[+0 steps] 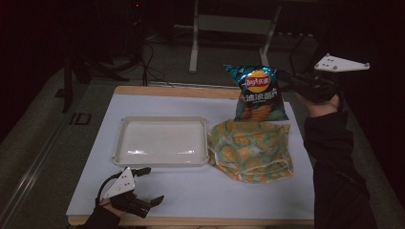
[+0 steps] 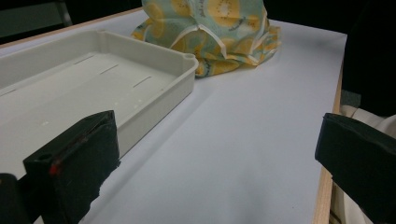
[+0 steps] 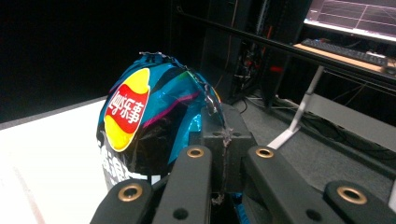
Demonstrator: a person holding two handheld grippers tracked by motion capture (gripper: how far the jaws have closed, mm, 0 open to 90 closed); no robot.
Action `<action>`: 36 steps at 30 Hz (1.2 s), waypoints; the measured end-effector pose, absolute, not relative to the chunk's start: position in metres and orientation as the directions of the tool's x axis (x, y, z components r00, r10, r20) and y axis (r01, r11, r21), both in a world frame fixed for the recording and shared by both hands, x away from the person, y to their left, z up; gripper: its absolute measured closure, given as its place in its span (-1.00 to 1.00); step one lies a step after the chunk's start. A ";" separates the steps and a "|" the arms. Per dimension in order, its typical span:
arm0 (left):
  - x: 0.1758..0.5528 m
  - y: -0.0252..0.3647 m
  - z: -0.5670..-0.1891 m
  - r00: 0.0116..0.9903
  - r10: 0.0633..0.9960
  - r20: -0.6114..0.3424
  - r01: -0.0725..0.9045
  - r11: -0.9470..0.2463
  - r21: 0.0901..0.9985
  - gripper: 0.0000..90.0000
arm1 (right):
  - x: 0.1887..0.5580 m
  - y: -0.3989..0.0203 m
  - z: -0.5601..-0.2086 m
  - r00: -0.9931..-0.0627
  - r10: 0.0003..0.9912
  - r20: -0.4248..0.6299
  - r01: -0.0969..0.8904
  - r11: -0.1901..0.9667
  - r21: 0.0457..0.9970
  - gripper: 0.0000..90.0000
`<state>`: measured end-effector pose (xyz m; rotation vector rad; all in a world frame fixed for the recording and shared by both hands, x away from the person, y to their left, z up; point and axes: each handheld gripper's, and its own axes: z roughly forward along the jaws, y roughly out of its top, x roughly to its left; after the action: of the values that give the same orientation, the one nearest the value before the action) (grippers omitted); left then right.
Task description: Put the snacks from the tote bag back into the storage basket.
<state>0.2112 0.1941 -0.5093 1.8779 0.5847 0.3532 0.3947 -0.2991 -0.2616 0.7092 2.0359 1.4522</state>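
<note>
A blue crisp bag with a red and yellow logo hangs upright in the air above the table's far right. My right gripper is shut on its upper right edge. In the right gripper view the jaws pinch the bag's crimped seam, right gripper, bag. Just below the hanging bag, a yellow and green patterned cloth bag lies crumpled on the white sheet. An empty cream tray sits to its left. My left gripper rests open near the table's front left corner, jaws wide apart, nothing between them.
A white sheet covers the wooden table. The tray wall and cloth bag lie ahead of the left gripper. A metal stand is behind the table. A dark sleeve reaches along the right edge.
</note>
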 end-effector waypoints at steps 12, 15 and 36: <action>0.210 0.195 -0.509 0.838 0.545 -0.030 0.224 -0.293 0.929 -0.99 | 0.394 -0.257 -0.260 -0.766 0.631 -0.124 0.088 0.295 0.951 1.00; 0.211 0.195 -0.509 0.837 0.546 -0.032 0.225 -0.290 0.930 -0.99 | 0.394 -0.245 -0.260 -0.776 0.619 -0.120 0.088 0.295 0.951 1.00; 0.209 0.195 -0.508 0.841 0.540 -0.028 0.216 -0.289 0.933 -0.99 | 0.391 -0.163 -0.274 -0.828 0.554 -0.087 0.079 0.269 0.960 1.00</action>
<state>0.2090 0.1953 -0.5080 1.8706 0.5681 0.3514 0.3906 -0.1630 -0.2735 0.5727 2.1392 1.5815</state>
